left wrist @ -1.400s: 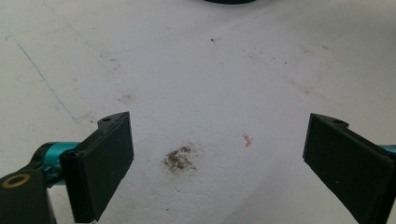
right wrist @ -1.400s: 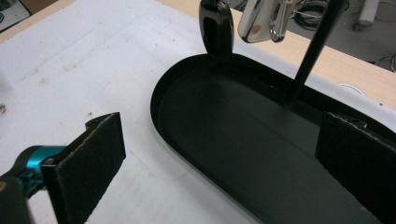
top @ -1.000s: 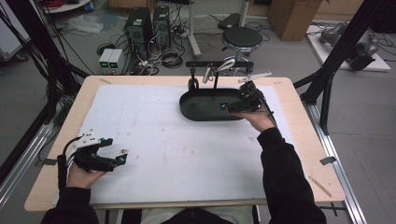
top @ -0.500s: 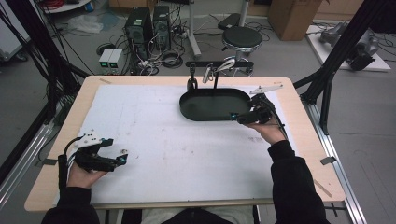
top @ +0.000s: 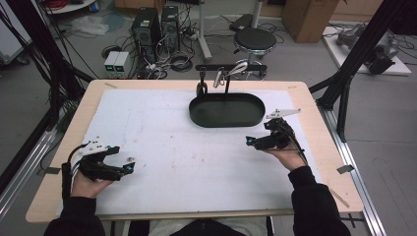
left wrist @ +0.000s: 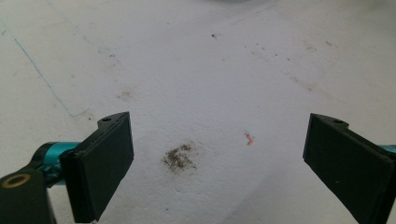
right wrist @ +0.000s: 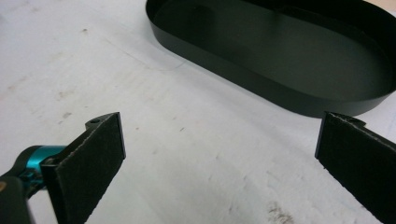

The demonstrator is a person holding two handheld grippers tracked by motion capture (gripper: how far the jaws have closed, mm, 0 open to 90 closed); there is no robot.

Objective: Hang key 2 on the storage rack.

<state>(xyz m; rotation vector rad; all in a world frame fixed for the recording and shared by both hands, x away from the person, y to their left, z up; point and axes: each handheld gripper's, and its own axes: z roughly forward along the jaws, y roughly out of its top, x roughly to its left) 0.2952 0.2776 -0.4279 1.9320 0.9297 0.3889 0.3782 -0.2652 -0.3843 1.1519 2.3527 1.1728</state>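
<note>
Near the table's left front corner, the left gripper [top: 125, 168] rests low over the stained white mat [top: 162, 142], jaws spread wide on nothing, unmoved over the last second. Farther in and to the right, the right gripper [top: 252, 141] has drawn back from the black oval tray [top: 227, 119], which it was touching a second ago; its jaws also gape empty. Beyond it the tray sits at the far middle, empty, beside the faucet fixture [top: 231, 73]. That retreat suggests the tray's placing is finished.
</note>
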